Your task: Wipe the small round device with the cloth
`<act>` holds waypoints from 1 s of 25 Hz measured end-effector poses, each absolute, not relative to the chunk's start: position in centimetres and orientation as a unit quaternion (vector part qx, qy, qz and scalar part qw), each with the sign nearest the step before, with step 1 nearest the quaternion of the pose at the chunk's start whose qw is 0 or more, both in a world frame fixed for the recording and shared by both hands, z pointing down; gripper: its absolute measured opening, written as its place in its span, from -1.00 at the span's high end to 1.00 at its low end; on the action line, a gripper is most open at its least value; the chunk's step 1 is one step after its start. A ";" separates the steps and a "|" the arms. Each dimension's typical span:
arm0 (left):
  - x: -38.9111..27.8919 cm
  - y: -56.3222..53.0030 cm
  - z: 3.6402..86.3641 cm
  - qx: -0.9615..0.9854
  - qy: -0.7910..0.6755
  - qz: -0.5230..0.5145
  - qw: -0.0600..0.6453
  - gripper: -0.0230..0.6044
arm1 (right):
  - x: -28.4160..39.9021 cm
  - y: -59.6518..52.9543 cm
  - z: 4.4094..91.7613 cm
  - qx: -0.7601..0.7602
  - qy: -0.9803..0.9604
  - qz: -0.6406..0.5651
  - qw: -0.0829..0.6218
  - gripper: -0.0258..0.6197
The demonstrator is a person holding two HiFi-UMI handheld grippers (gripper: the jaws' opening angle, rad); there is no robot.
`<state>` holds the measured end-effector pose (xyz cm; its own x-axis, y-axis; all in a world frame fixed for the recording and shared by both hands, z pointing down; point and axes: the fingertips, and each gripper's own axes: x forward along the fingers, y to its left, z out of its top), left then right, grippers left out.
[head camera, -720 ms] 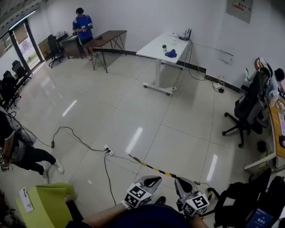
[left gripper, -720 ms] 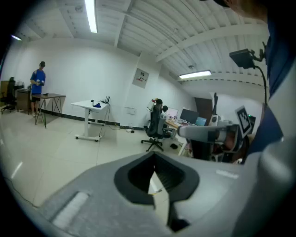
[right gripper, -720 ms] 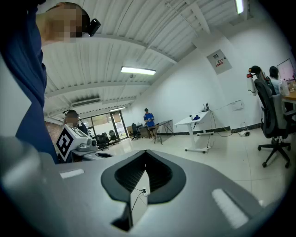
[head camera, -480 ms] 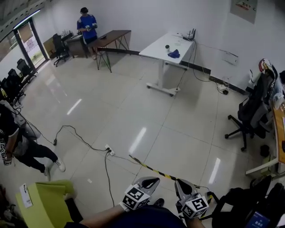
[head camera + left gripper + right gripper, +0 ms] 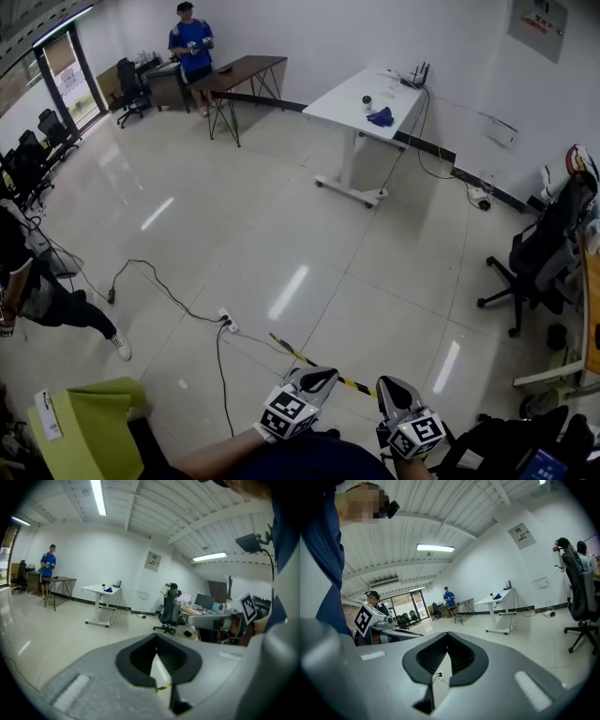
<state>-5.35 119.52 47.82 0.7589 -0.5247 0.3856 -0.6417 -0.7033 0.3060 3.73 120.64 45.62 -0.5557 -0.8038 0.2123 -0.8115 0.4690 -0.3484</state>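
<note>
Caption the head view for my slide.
Left gripper and right gripper, jaws shut and empty, far from the white table holding the blue cloth and small round device.

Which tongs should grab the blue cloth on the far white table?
Probably the right tongs: the crumpled blue cloth lies ahead on their side. They and the left tongs are shut, empty and far from it.

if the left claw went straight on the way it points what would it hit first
Nothing near: the left claw, shut, faces open floor; far off the black office chair seems roughly in line, depth unclear.
</note>
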 end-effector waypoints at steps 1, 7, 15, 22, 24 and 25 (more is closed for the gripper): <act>-5.6 118.0 47.8 0.914 -0.319 0.133 0.215 0.92 | 3.7 119.3 45.5 0.477 -0.854 0.206 0.013 0.90; -9.1 107.2 46.6 0.917 -0.326 0.102 0.208 0.92 | 2.9 110.3 43.5 0.532 -0.821 0.204 0.026 0.90; -11.5 98.3 46.8 0.913 -0.328 0.084 0.230 0.92 | 1.7 101.9 44.3 0.555 -0.800 0.227 0.034 0.90; -11.1 91.3 47.4 0.902 -0.352 0.096 0.233 0.92 | 1.1 92.9 46.0 0.515 -0.822 0.242 0.024 0.90; -11.0 88.7 47.5 0.897 -0.371 0.103 0.217 0.92 | 1.4 89.9 46.0 0.500 -0.832 0.241 0.016 0.90; -10.6 87.5 47.2 0.895 -0.376 0.104 0.216 0.92 | 1.6 88.5 46.0 0.494 -0.835 0.241 0.013 0.90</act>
